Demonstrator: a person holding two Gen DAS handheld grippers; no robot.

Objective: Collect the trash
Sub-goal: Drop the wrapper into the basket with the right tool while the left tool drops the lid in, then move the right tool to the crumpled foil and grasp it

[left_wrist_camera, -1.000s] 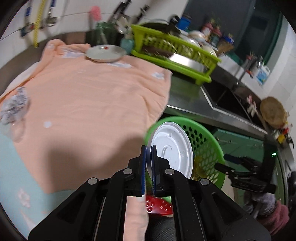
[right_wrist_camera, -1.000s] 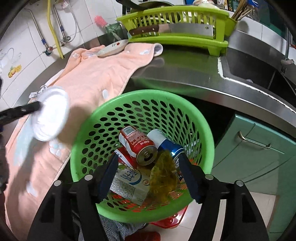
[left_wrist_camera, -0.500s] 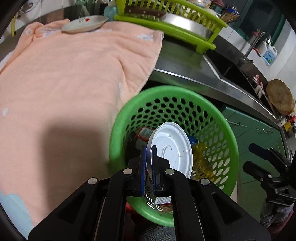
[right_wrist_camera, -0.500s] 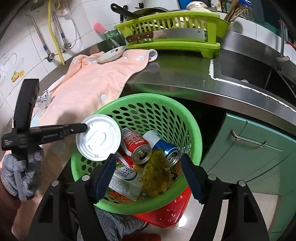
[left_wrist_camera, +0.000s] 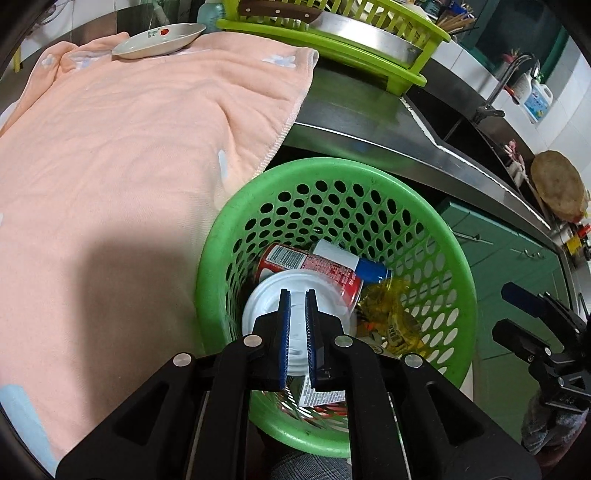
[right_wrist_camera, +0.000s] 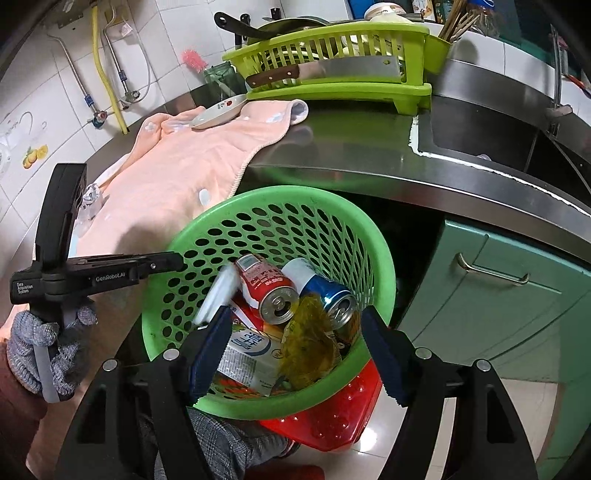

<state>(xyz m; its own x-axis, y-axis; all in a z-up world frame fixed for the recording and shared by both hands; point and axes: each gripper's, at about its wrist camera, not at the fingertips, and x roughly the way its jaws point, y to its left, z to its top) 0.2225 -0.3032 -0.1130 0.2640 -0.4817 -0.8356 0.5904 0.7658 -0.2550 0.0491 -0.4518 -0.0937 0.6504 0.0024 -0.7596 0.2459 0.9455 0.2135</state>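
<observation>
- The left hand-held gripper (left_wrist_camera: 296,295) points down into the green basket (left_wrist_camera: 436,236); its blue-padded jaws have just been opening a little and stand slightly apart, and the white lid (left_wrist_camera: 266,295) lies below them among the trash, free of the pads.
- In the right wrist view that lid (right_wrist_camera: 218,291) shows edge-on and blurred, against the basket's left inner wall beside the red can (right_wrist_camera: 267,284).
- The right hand-held gripper (right_wrist_camera: 295,350) has its jaws well apart, straddling the near rim of the basket, nothing between its pads but the view of the trash.
- A hand in a grey knitted glove (right_wrist_camera: 44,343) grips the left tool's handle.
- The basket is round, glossy plastic, pierced with rows of oval holes; it hangs just in front of the table (right_wrist_camera: 351,162) edge.
- Inside it: the red can, a blue-and-white can (right_wrist_camera: 325,288), a crumpled yellow-green wrapper (right_wrist_camera: 306,339) and a printed carton (right_wrist_camera: 247,354).
- The table is brushed stainless steel, with a sunken sink (right_wrist_camera: 498,136) at the right.
- A soft peach towel (left_wrist_camera: 129,147) with pale flower marks covers the left part; a shallow dish (left_wrist_camera: 159,35) rests on its far end.
- A lime-green slatted dish rack (right_wrist_camera: 332,74) carries a wooden-handled cleaver (right_wrist_camera: 325,70).
- White wall tiles behind; teal cabinet doors (right_wrist_camera: 498,295) with metal handles below.
</observation>
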